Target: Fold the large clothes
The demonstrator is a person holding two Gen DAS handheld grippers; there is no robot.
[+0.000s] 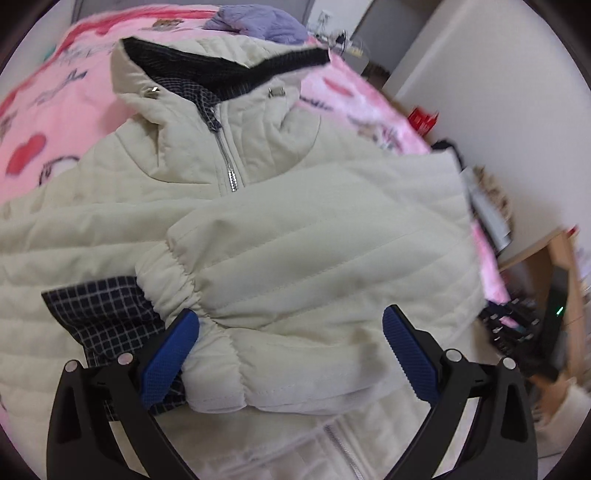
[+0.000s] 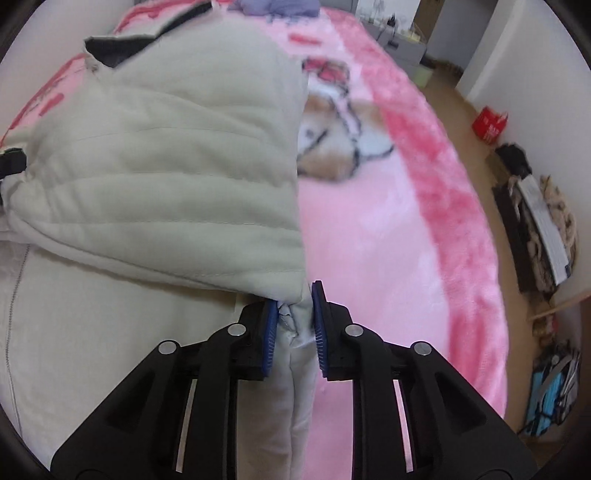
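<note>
A cream quilted jacket [image 1: 258, 229] with a black collar and checked lining lies on a pink bed. One sleeve [image 1: 303, 295] is folded across its front, its elastic cuff [image 1: 166, 280] at the left. My left gripper [image 1: 291, 332] is open, its blue pads on either side of the folded sleeve's lower edge. In the right wrist view the jacket [image 2: 159, 177] fills the left half. My right gripper [image 2: 294, 314] is shut on a pinched fold of the jacket's right edge [image 2: 295, 332], at the corner of the folded sleeve.
The pink patterned blanket [image 2: 369, 240] covers the bed to the right of the jacket. A purple garment [image 1: 258, 22] lies at the bed's far end. A red box [image 2: 489, 123], dark clutter [image 2: 535, 221] and a white wall [image 1: 498, 92] are on the right by the wooden floor.
</note>
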